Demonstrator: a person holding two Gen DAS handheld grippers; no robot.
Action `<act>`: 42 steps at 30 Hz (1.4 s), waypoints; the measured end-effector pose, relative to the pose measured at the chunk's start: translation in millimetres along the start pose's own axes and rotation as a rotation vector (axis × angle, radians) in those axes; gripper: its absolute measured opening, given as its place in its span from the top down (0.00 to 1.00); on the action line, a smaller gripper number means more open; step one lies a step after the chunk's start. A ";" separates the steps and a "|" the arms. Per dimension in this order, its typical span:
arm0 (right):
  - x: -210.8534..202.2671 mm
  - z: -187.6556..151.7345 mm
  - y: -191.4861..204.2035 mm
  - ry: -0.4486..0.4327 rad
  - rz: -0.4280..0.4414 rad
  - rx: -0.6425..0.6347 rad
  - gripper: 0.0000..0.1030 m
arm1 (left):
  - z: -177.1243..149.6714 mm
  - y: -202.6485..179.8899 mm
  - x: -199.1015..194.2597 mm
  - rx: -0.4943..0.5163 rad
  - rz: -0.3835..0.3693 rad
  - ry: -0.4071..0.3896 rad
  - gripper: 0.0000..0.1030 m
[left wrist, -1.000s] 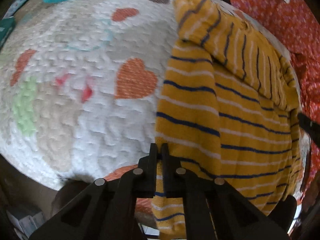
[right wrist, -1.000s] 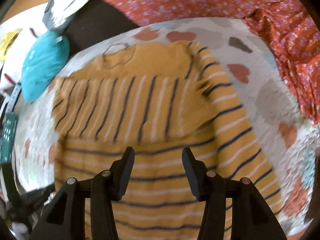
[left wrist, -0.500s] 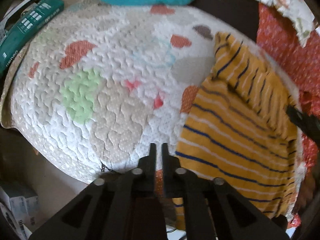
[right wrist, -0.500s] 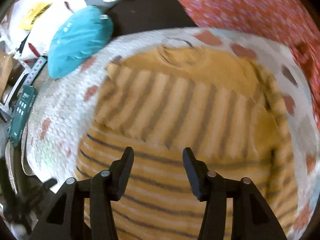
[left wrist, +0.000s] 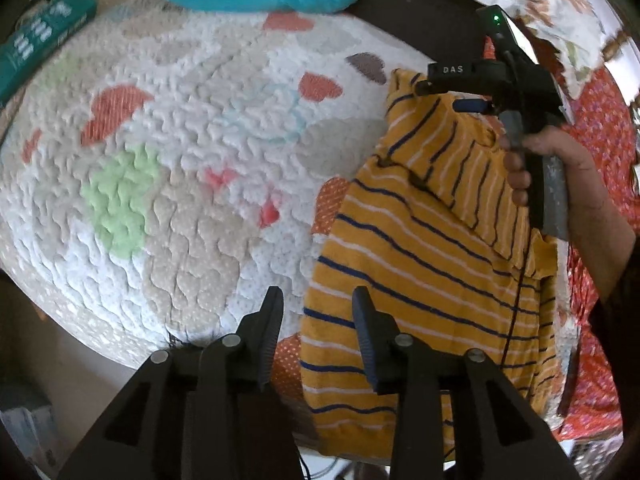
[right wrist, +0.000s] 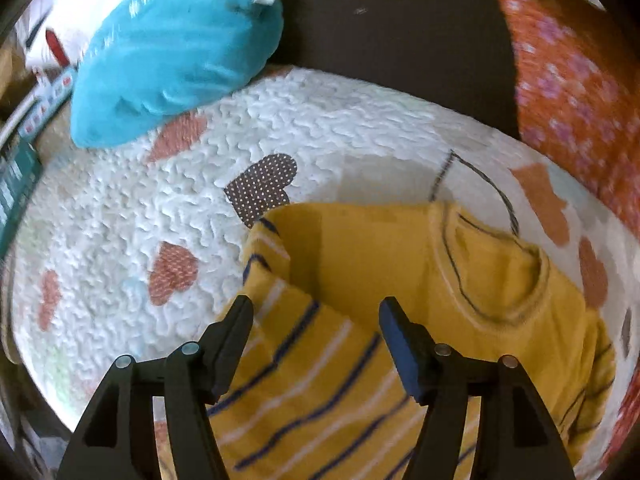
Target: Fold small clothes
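Observation:
A small yellow sweater with navy and white stripes lies partly folded on a white quilted mat with heart patches. My left gripper is open at the sweater's near left hem, holding nothing. My right gripper is open above the folded sleeve and upper body of the sweater, with the neckline to the right. The right gripper and the hand holding it also show in the left wrist view, over the sweater's far top edge.
A teal pillow lies at the mat's far edge. A green box sits at the far left. Red flowered fabric lies along the right side. The mat's near edge drops off to the left.
My left gripper let go of the sweater's hem and opened, and moved left. My right gripper moved forward over the sweater toward its top folded edge, staying open.

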State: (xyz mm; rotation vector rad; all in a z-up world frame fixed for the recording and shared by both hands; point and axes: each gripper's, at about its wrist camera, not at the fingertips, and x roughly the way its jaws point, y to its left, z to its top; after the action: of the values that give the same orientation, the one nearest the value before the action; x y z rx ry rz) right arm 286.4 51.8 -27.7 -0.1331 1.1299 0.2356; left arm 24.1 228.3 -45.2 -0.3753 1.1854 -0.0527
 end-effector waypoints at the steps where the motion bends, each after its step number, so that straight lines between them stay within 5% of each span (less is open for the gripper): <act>1: 6.2 3.7 5.4 0.020 -0.019 -0.042 0.50 | 0.9 3.7 2.2 -0.012 -0.004 0.005 0.67; 3: 12.5 10.0 13.6 0.049 -0.089 -0.112 0.93 | 2.6 10.6 5.0 -0.030 -0.004 0.008 0.67; 9: 16.9 40.7 17.2 -0.032 -0.292 -0.147 0.93 | 4.6 19.0 2.8 -0.052 0.006 0.006 0.67; 11: 18.8 44.0 14.2 -0.024 -0.289 -0.121 0.86 | 4.5 18.9 -1.7 -0.055 0.004 0.000 0.67; 13: 10.5 37.6 9.0 -0.032 -0.228 -0.070 0.66 | 3.9 18.3 -10.7 -0.053 0.001 -0.020 0.66; 16: -20.0 -1.9 -8.1 -0.077 -0.161 -0.006 0.51 | 2.9 15.6 -19.9 -0.048 -0.005 -0.038 0.62; 19: -43.8 -62.8 -41.9 -0.066 -0.116 0.055 0.51 | 0.1 9.9 -22.7 -0.034 -0.009 -0.033 0.62; 25: -62.4 -172.8 -179.3 0.041 -0.235 0.304 0.51 | -13.0 -22.8 -23.8 0.017 -0.017 -0.017 0.61; 28: -88.1 -209.3 -253.1 0.015 -0.380 0.484 0.49 | -22.8 -43.3 -30.1 0.068 -0.011 -0.020 0.59; 30: -112.5 -230.7 -290.2 -0.039 -0.337 0.628 0.49 | -28.9 -57.7 -33.2 0.101 -0.002 -0.022 0.58; 35: -142.9 -248.2 -310.9 -0.110 -0.239 0.679 0.49 | -38.7 -85.7 -39.2 0.165 0.020 -0.016 0.58; 42: -154.9 -315.2 -320.5 0.006 -0.198 0.635 0.41 | -45.3 -100.9 -53.4 0.213 0.038 -0.044 0.48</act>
State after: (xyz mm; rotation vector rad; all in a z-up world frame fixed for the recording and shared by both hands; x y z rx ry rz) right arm 27.9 -347.3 -24.8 0.3178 1.1406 -0.3036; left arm -22.0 134.6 19.6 -0.1659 1.1312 -0.1355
